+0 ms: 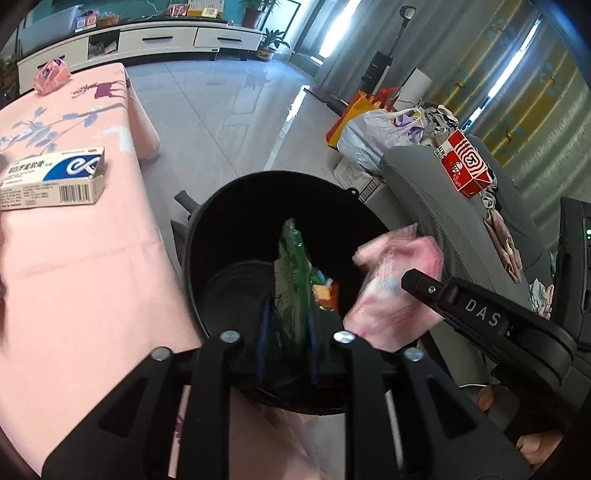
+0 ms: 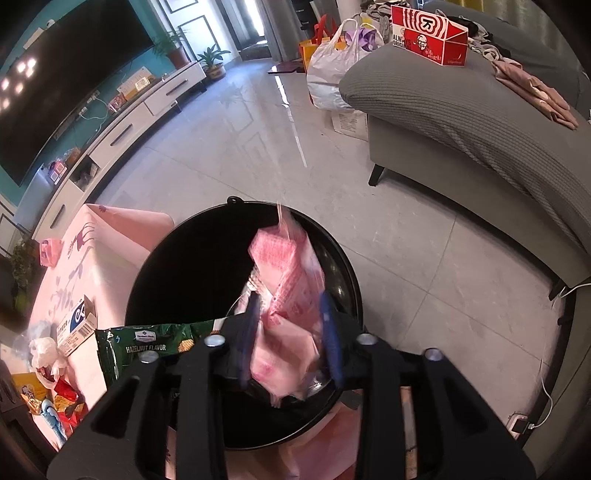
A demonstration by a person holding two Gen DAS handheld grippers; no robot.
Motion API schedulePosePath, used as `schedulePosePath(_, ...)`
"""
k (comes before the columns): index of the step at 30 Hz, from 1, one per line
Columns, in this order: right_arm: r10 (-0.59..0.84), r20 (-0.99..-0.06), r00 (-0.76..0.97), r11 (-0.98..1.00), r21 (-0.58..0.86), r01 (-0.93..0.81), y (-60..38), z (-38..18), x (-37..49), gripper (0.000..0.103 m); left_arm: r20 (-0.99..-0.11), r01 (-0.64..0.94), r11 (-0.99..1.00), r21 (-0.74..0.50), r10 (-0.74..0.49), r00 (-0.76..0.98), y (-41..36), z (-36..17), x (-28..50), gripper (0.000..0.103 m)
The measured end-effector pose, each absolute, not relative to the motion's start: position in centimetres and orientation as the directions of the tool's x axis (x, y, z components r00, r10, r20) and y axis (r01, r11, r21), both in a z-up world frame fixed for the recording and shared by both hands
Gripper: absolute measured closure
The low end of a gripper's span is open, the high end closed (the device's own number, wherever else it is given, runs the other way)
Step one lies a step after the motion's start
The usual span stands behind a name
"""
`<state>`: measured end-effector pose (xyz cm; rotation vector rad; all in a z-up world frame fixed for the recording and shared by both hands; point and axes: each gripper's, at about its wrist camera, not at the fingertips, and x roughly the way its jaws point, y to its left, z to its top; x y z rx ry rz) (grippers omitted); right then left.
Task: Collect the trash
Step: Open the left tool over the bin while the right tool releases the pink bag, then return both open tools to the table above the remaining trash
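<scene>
Pink wrapper (image 2: 288, 295) and green wrapper (image 1: 291, 288), gripped above the bin (image 2: 155, 280), should be released only when each claw is centred.

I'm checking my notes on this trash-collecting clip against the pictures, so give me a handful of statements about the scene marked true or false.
1. The left claw holds a green snack wrapper over the round black trash bin. True.
2. The right claw is empty. False: it is shut on a crumpled pink plastic packet.
3. The white and blue cardboard medicine box lies inside the bin. False: it rests on the pink tablecloth.
4. A red and white fast-food box sits on the grey sofa. True.
5. The bin stands beside the cloth-covered table. True.
</scene>
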<state>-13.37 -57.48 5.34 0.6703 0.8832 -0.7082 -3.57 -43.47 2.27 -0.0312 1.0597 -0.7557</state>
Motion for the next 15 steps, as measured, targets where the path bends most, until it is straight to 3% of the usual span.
schedulePosePath(1,-0.272,-0.852,0.448,0.588,0.221,0.778,-57.4,5.5,-13.4,0.048,-0.77,0.544,0.751,-0.374,-0.578,0.268,-43.2,2.5,-3.6,0.071)
schedulePosePath(3,-0.292,-0.842,0.453,0.592,0.213,0.778,-57.2,6.0,-13.5,0.039,-0.754,0.545,0.743,-0.389,-0.597,0.275,-42.6,3.2,-3.6,0.059)
schedulePosePath(8,-0.321,-0.816,0.48,0.618,0.204,0.759,-56.1,7.4,-13.4,0.03,-0.716,0.543,0.746,-0.386,-0.613,0.334,-40.3,5.4,-3.6,0.029)
schedulePosePath(11,-0.333,-0.803,0.495,0.633,0.198,0.748,-55.6,8.2,-13.1,0.028,-0.688,0.53,0.757,-0.381,-0.616,0.384,-38.0,7.2,-3.6,0.018)
schedulePosePath(15,-0.337,-0.784,0.521,0.663,0.195,0.723,-54.3,9.2,-12.3,0.026,-0.659,0.493,0.797,-0.349,-0.582,0.476,-34.5,9.4,-3.5,0.01)
